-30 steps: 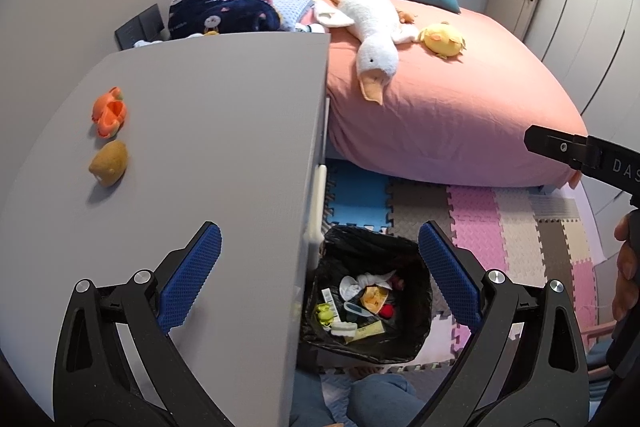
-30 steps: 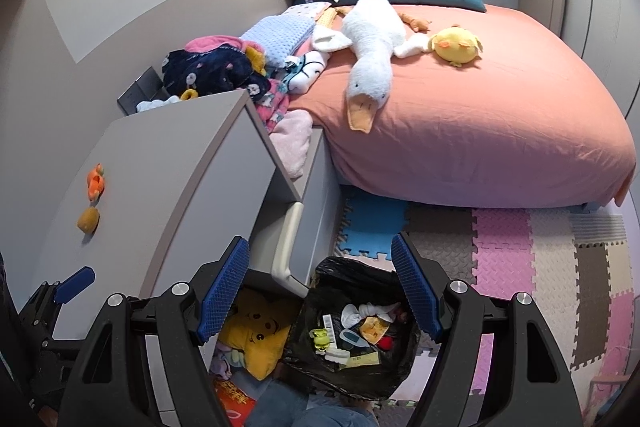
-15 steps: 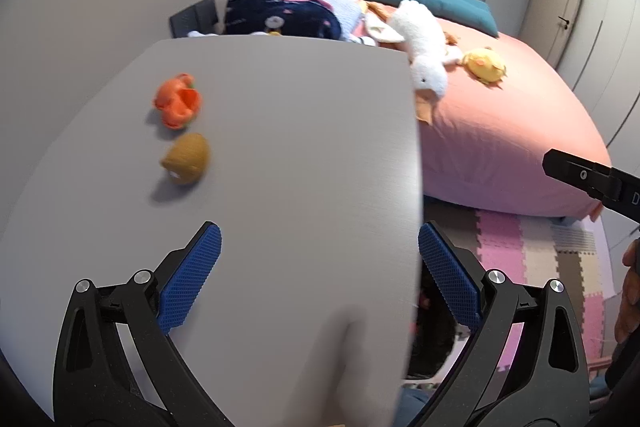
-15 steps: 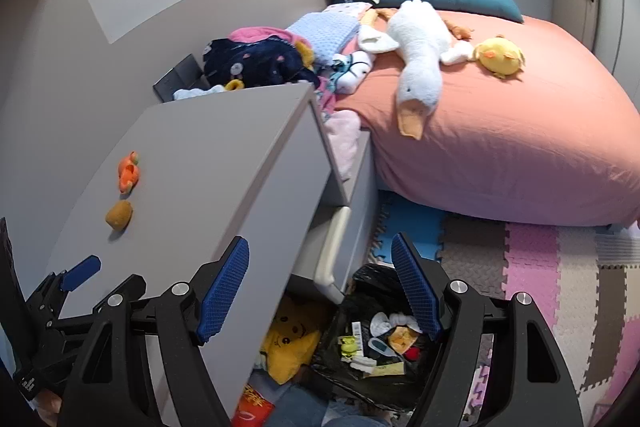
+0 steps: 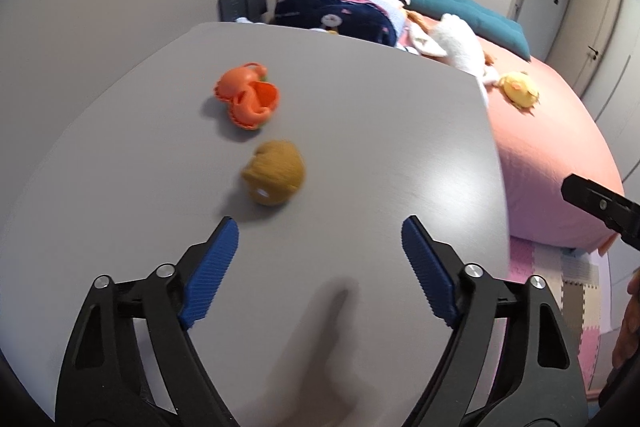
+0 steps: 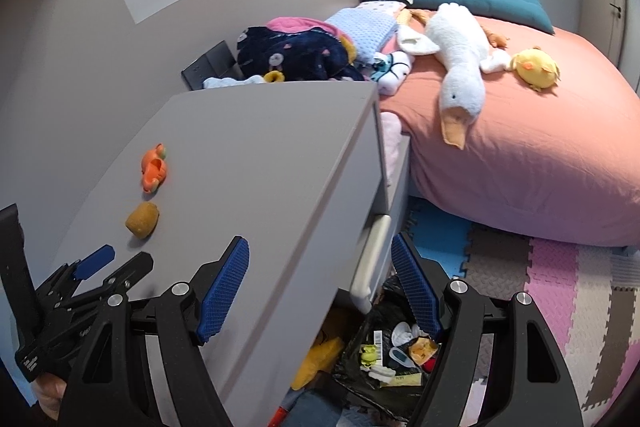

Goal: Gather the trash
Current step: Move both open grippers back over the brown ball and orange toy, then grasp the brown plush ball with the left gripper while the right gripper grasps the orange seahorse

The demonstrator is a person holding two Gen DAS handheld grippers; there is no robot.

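Left gripper spread wide, nothing between the blue pads. It hovers over the near part of the grey dresser top. Right gripper equally wide and empty, held out past the dresser's right edge, above the floor.

Targets: a mustard-brown lump lies just beyond my left fingertips, a little left of centre. Looks soft, maybe a knitted or crumpled thing; the picture is blurred, so I cannot tell what it is. Farther off, close beside it but not touching, sits an orange plastic piece, open like a shell. Both well away from the dresser's right edge.

Destination: black-lined trash bin on the floor below the right edge of the dresser, already holding wrappers and scraps.

Step in hand, as I judge it: take the brown lump with the left.
- Shift slightly left and forward so the lump sits centred between the pads.
- Come down until the tips nearly graze the top, then close gently; it looks squashy and should give.
- Avoid nudging the orange piece farther toward the wall.
- Lift clear before swinging right over the bin; the right gripper is in that path.

Writing: a label in the bin carries print, too small to read. White lettering on the left tool's body in the right view, not legible.
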